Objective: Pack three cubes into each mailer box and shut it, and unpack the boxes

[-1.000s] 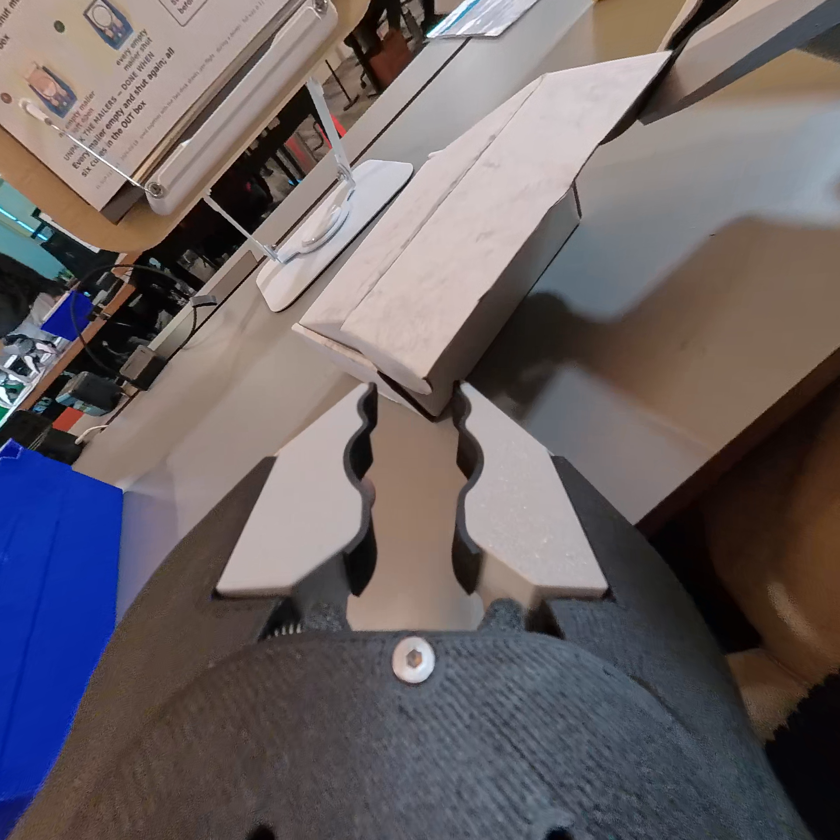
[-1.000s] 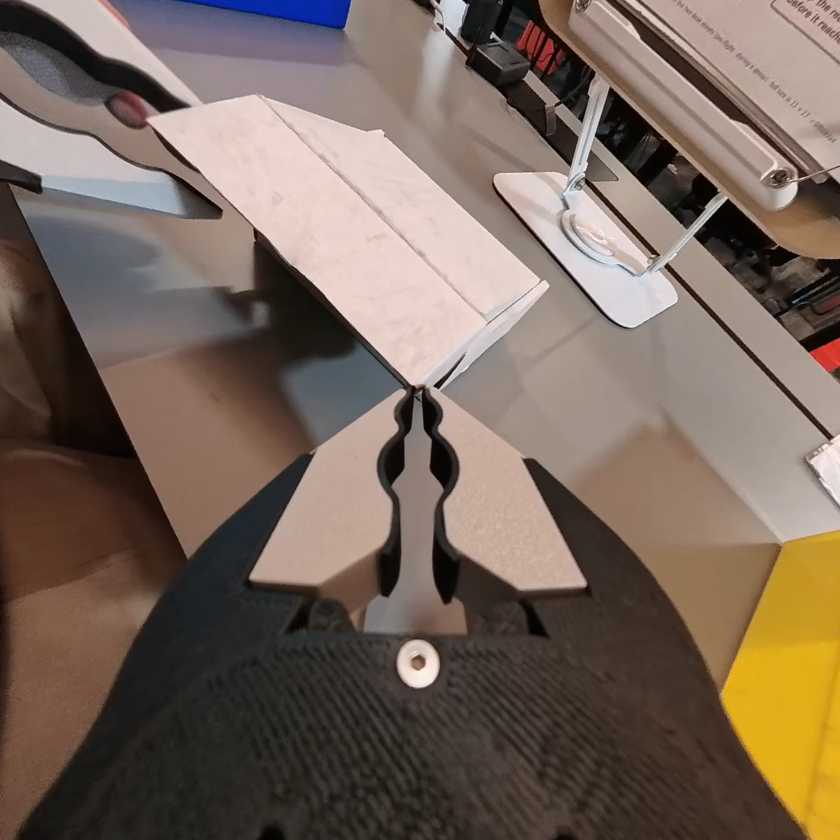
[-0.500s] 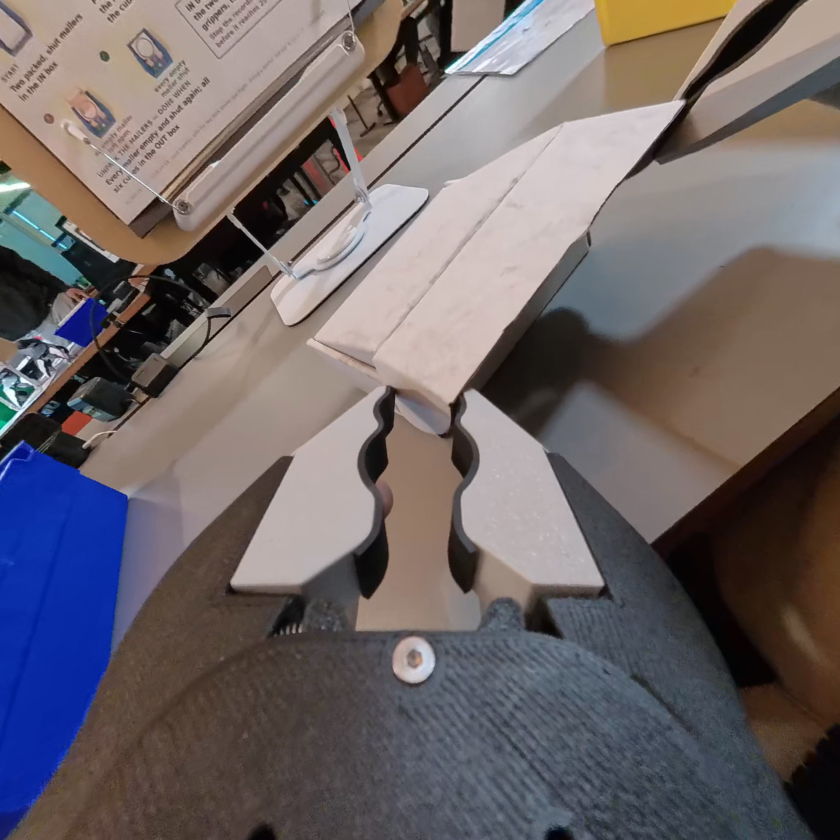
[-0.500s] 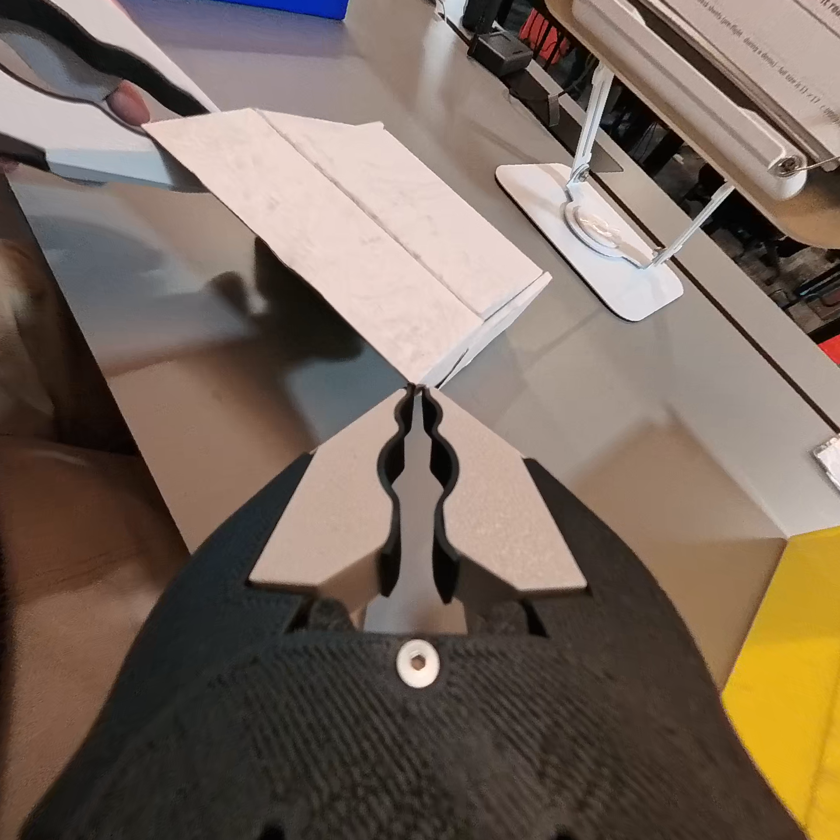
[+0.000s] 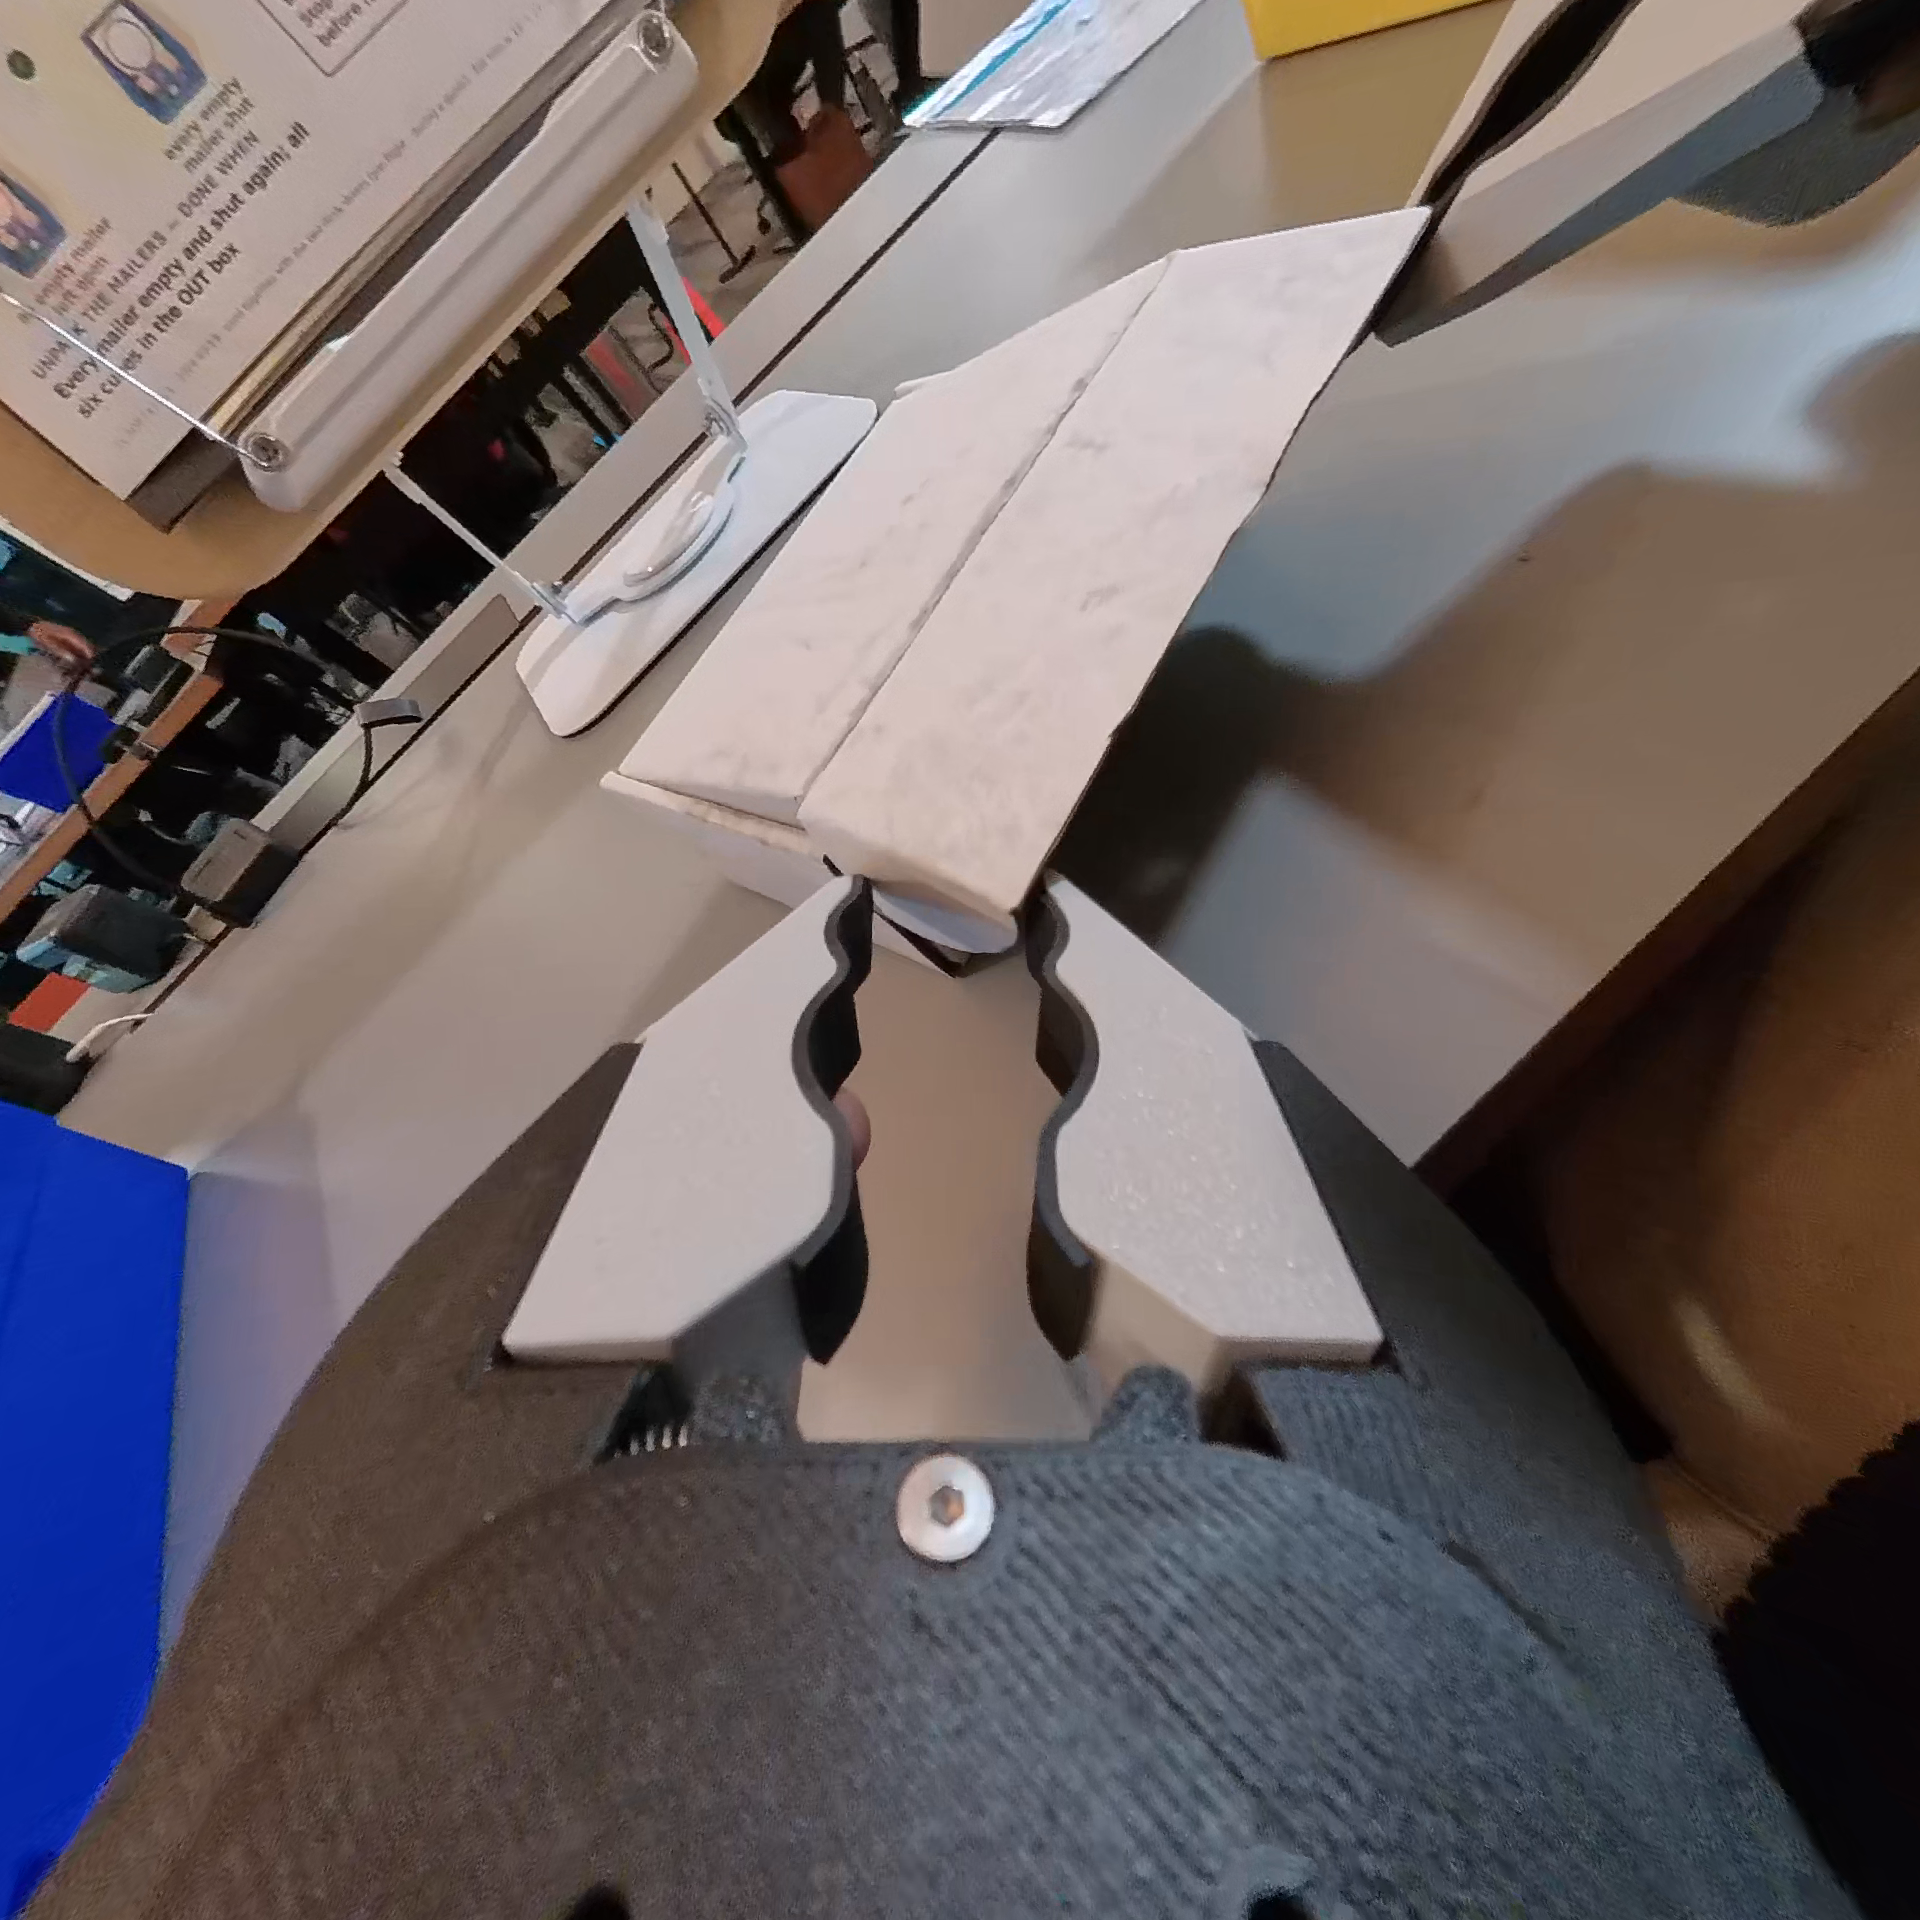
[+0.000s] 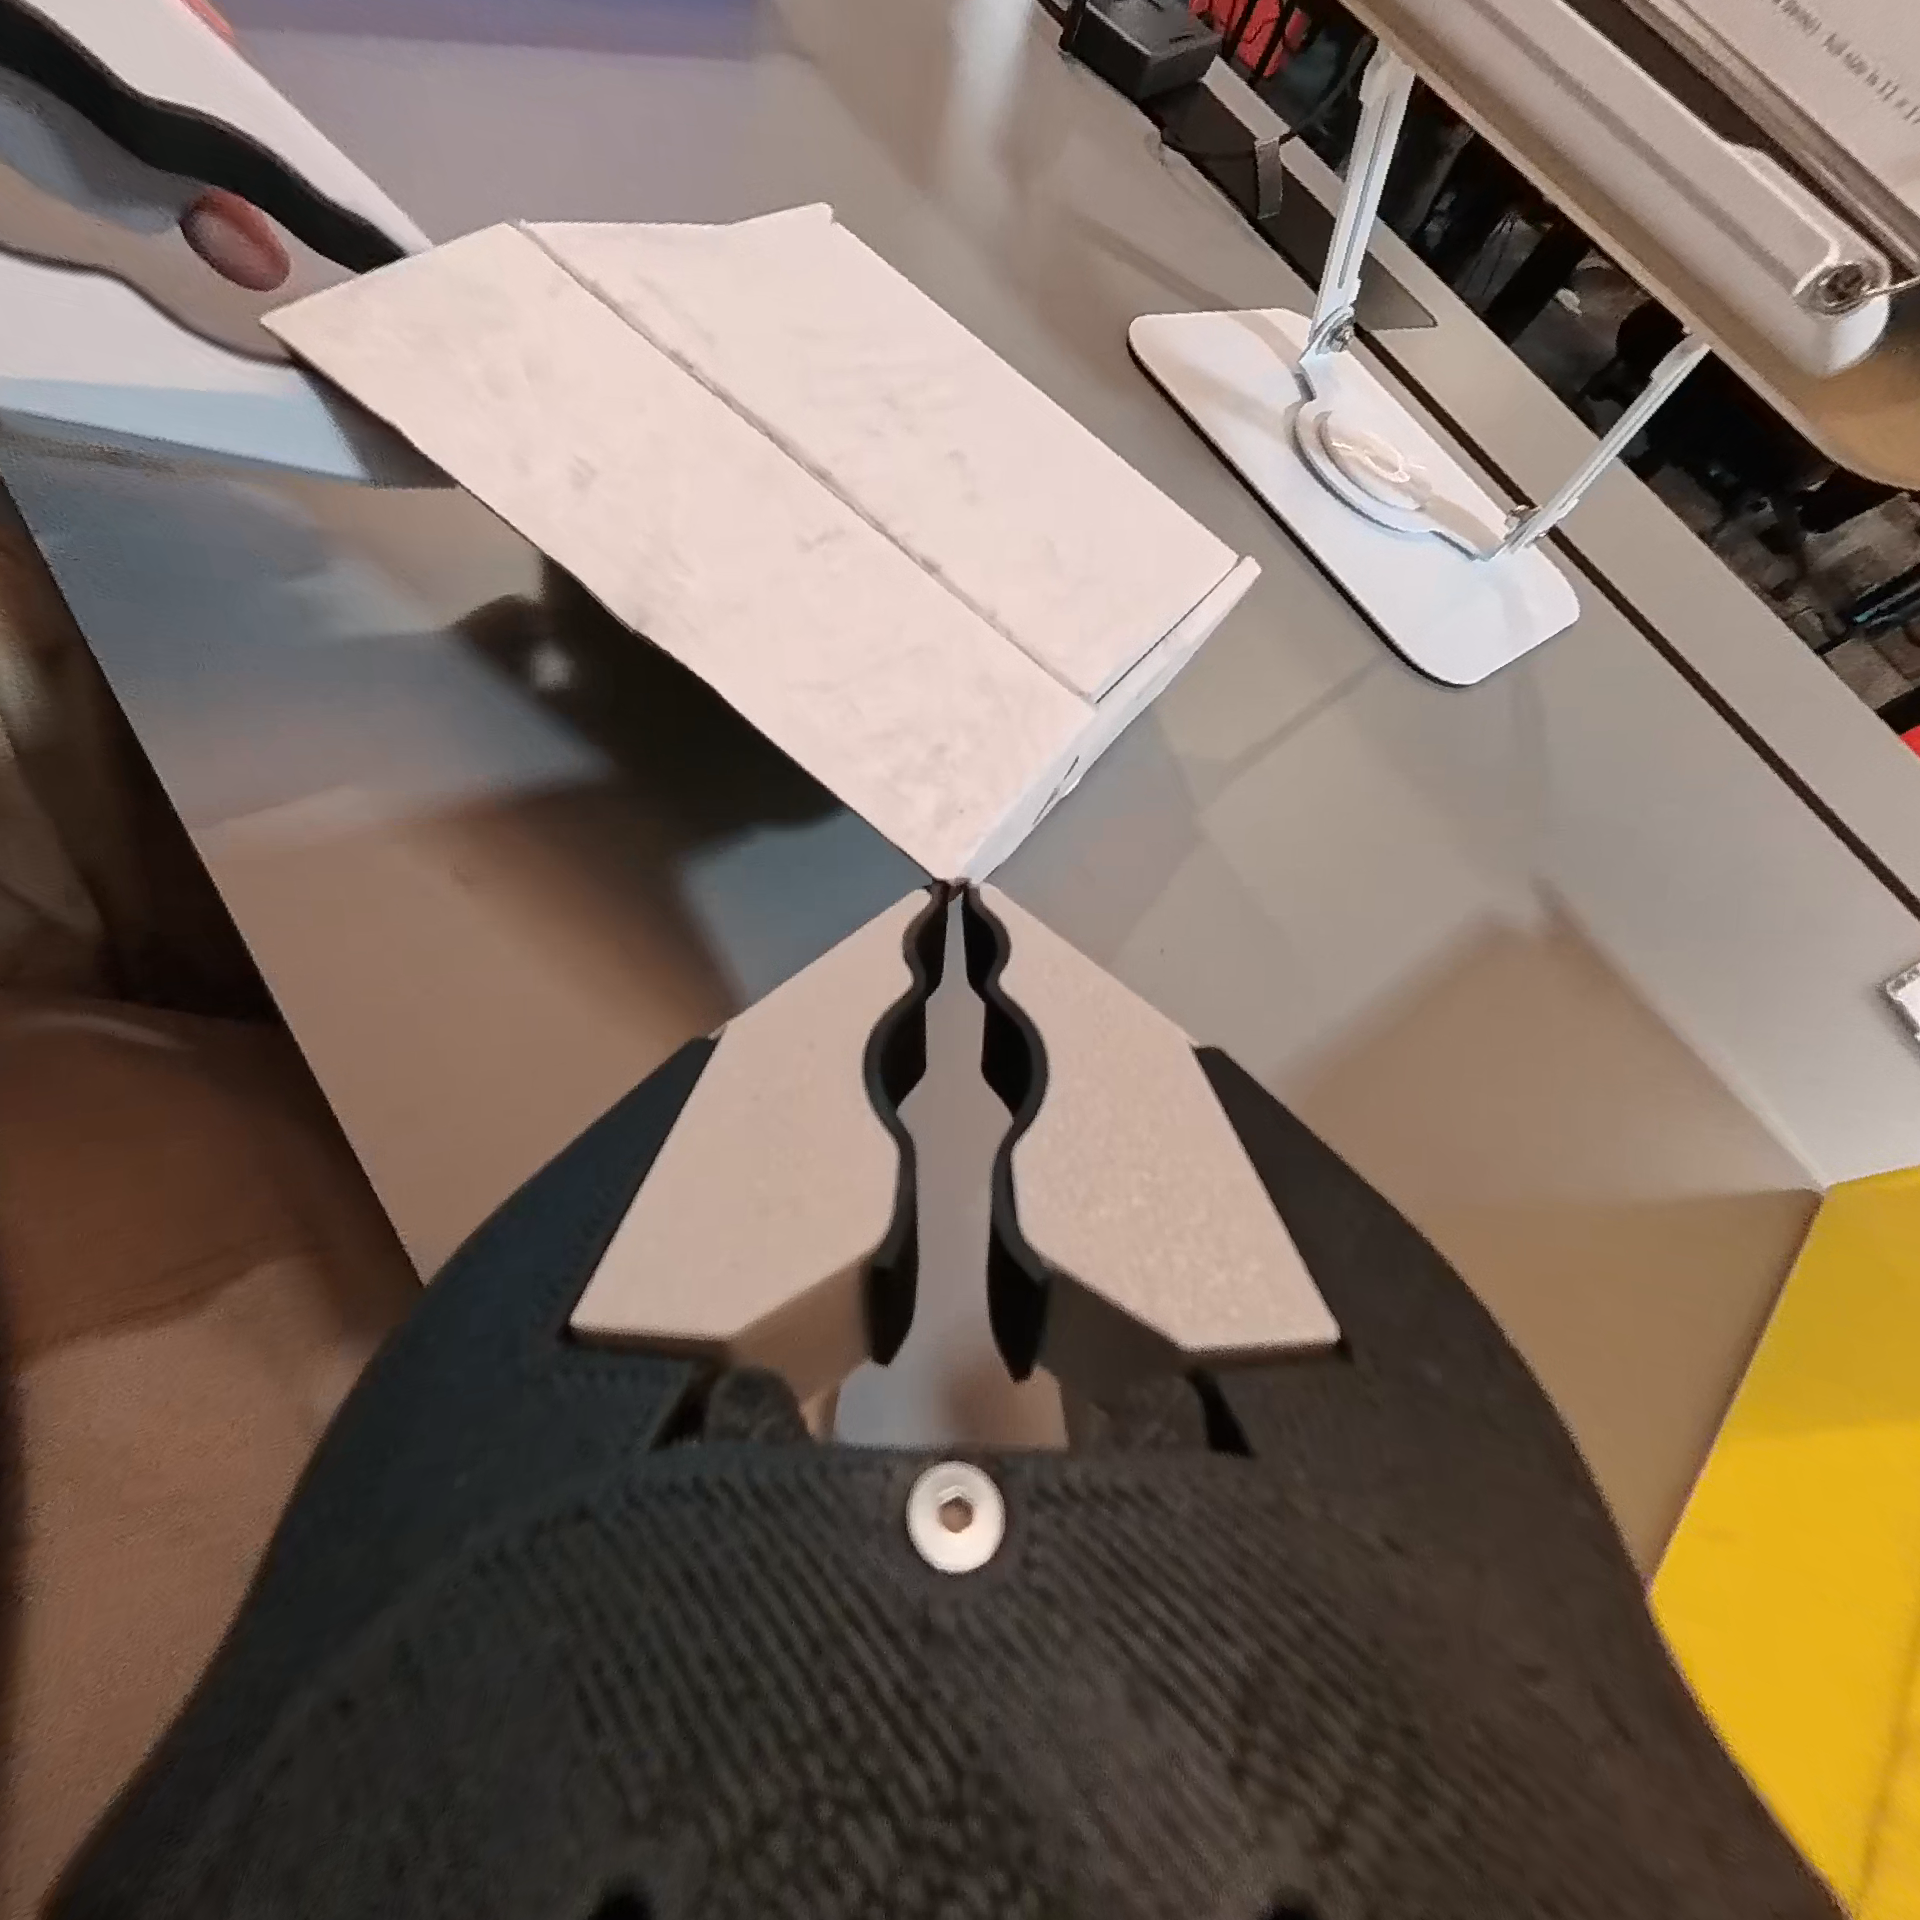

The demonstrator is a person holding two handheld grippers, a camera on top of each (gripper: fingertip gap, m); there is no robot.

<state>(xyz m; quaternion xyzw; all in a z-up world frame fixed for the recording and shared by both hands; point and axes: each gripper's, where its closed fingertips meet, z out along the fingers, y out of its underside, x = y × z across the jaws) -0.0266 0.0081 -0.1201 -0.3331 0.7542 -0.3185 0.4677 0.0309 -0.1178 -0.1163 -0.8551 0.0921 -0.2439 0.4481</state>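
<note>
A white mailer box lies on the grey table, with its lid's front flap lifted off the box front. My right gripper is shut on the flap's near corner; it also shows at the top right of the left wrist view. My left gripper is open, and the flap's other corner and a rounded white tab sit between its fingertips. It shows in the right wrist view at the top left. No cubes are in view; the box's inside is hidden.
A document stand with a white base stands just behind the box and carries an instruction sheet. A blue bin is at the left and a yellow bin at the right. The table's front edge runs close under the grippers. My hands' fingertips stand some 15 cm from each other.
The front flap has swung up from hanging over the box front to nearly level with the lid. Both grippers have risen with it; the right stays shut on its corner.
</note>
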